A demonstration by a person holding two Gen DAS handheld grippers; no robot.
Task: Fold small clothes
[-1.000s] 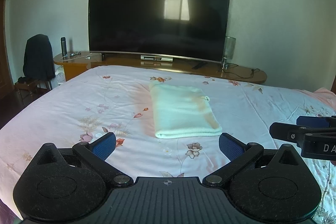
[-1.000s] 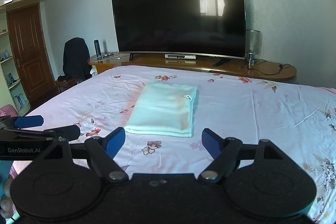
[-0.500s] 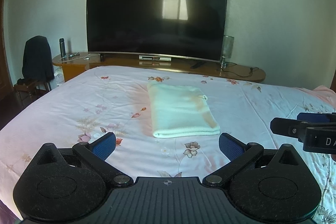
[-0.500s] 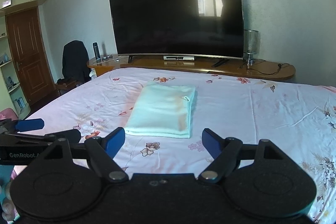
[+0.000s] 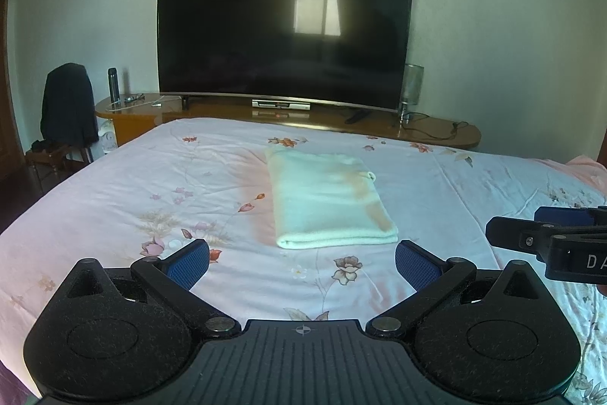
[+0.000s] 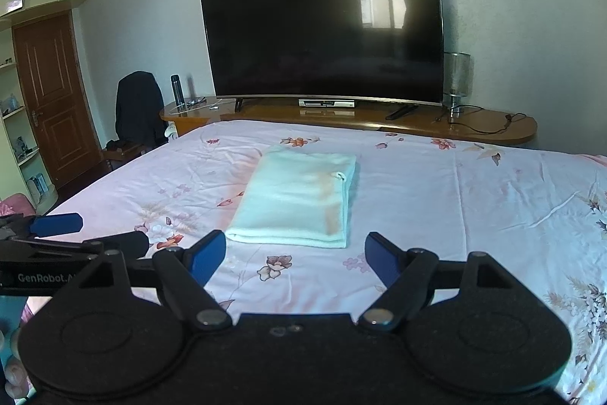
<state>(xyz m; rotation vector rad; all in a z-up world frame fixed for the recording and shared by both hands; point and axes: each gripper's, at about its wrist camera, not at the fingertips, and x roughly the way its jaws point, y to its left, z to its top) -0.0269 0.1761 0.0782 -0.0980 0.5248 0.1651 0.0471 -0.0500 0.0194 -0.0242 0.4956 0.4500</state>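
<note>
The folded cloth (image 5: 328,200) is pale mint green with a tan band along its right side. The bedsheet (image 5: 151,185) is pale pink, printed with scattered flowers and leaves. Both grippers have black bodies and blue pads (image 6: 206,255). The television (image 6: 322,25) is black, its stand (image 6: 379,118) glossy brown.

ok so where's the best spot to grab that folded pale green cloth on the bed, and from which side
Take the pale green cloth at its near short edge, coming in low from the gripper side. That edge is a rounded fold lying closest to both open grippers, so the fingers can slip one under and one over the whole stack. The far right corner has a loose tab sticking out, so pinching there would likely lift only one layer.
</note>
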